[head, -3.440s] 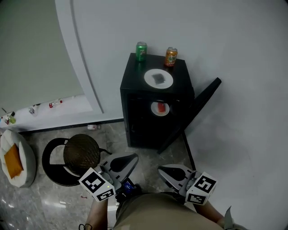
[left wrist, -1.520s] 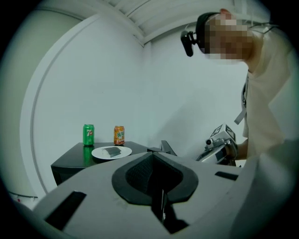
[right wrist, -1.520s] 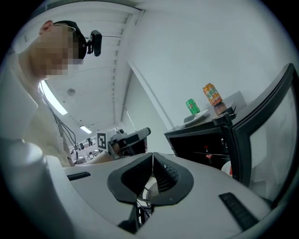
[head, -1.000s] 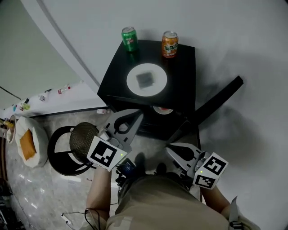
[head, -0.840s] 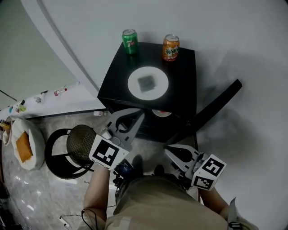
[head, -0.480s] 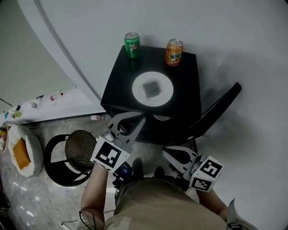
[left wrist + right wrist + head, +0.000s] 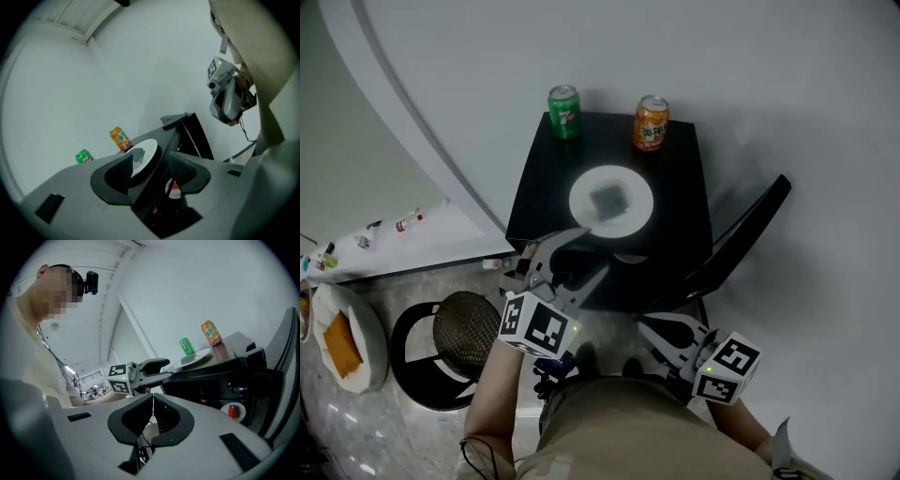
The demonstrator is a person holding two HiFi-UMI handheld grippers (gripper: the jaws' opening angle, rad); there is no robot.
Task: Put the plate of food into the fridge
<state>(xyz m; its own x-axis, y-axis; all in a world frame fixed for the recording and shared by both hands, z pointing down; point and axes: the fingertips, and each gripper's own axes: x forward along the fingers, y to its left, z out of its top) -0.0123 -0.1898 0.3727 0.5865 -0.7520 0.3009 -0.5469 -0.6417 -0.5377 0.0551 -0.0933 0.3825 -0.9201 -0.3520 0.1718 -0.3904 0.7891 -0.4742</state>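
Black fridge (image 7: 675, 187), its door (image 7: 745, 230) swung open, stands directly ahead of both grippers. Left gripper (image 7: 592, 251), raised to the fridge's top edge, has its jaws spread, having just been opening, with nothing pinched between them. Right gripper (image 7: 645, 324), lower and facing the open compartment, has its jaws pressed together and empty. The plate of food (image 7: 610, 202), white with a grey piece, lies on the fridge top just beyond the left gripper's tips. A smaller plate (image 7: 233, 411) sits inside the compartment. Green can (image 7: 563, 99) and orange can (image 7: 651, 123) stand beyond the plate.
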